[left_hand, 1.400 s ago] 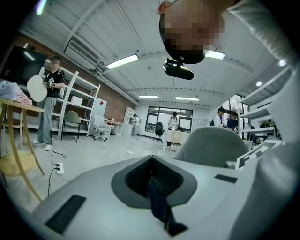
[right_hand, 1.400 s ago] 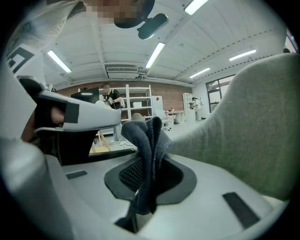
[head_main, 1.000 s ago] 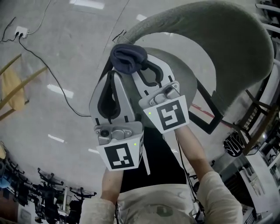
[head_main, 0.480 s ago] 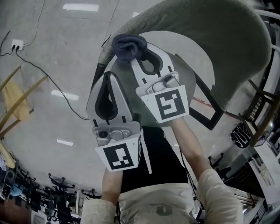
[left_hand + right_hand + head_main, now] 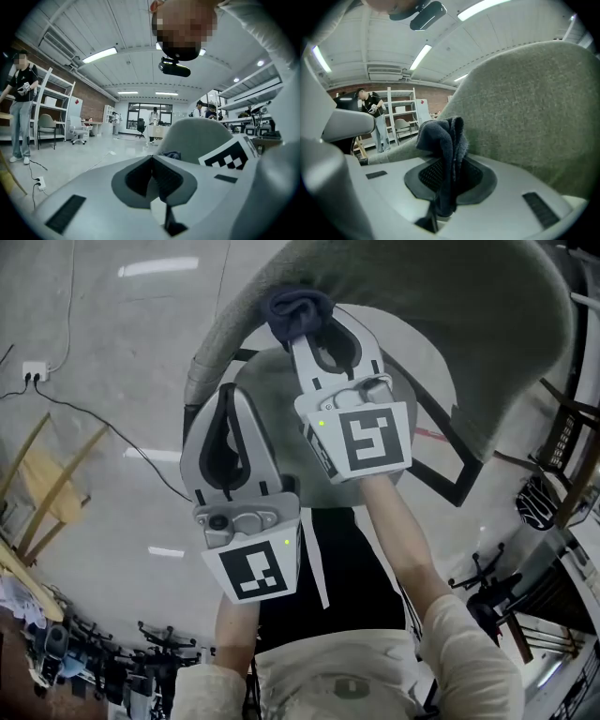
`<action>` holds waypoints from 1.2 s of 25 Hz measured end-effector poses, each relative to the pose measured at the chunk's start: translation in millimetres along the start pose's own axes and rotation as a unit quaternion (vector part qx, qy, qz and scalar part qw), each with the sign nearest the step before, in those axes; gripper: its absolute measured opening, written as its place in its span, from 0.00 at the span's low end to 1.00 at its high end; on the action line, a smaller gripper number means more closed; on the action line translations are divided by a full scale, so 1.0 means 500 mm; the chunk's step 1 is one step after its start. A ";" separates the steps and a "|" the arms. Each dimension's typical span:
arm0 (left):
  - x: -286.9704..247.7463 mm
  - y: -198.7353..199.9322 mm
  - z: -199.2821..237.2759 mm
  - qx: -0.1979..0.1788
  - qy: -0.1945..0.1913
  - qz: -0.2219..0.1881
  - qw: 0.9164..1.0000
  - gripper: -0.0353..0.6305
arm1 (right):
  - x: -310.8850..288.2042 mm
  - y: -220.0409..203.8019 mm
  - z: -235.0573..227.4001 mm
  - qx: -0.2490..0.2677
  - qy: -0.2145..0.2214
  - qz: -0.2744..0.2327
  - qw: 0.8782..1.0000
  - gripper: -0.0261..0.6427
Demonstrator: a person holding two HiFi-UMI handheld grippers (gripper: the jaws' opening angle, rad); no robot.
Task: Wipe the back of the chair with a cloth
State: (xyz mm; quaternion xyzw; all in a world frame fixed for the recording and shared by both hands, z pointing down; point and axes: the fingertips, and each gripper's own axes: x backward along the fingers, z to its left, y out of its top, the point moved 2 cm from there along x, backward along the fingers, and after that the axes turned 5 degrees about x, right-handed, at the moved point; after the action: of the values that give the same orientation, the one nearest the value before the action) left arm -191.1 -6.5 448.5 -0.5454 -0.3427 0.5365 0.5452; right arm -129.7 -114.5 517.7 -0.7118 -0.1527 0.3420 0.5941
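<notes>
A bunched dark blue terry cloth (image 5: 298, 311) is being gripped between the jaws of the right gripper (image 5: 317, 336) at the edge of the curved grey-green fabric chair back (image 5: 450, 324), while the left gripper (image 5: 228, 397) is being held just beside, jaws together, empty.

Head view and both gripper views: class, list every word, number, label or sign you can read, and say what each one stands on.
No readable words or numbers in any view.
Left marker cube: black-and-white square pattern, not text.
Right marker cube: the same kind of pattern, not text.
Shirt mark on the person's front: too blurred to read.
</notes>
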 end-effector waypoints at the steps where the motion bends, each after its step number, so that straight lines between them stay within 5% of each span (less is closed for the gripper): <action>1: -0.006 0.002 -0.007 -0.003 -0.008 0.001 1.000 0.08 | 0.002 -0.002 -0.011 -0.010 -0.013 0.001 1.000 0.13; 7: -0.037 0.009 -0.042 -0.021 -0.056 0.009 0.998 0.08 | 0.026 -0.013 -0.095 -0.071 -0.100 0.003 0.992 0.13; 17: -0.079 -0.003 -0.106 -0.038 -0.123 0.021 0.992 0.08 | 0.107 -0.017 -0.230 -0.099 -0.235 -0.008 0.967 0.13; 30: -0.092 -0.032 -0.239 -0.057 -0.218 0.039 0.973 0.08 | 0.341 -0.050 -0.357 -0.152 -0.443 -0.035 0.883 0.13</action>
State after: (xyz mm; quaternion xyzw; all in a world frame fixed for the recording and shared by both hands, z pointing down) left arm -81.9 -75.0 453.3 -0.4580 -0.4621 0.6429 0.4041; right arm 117.2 -134.4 500.0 -0.5620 -0.4747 0.5730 0.3612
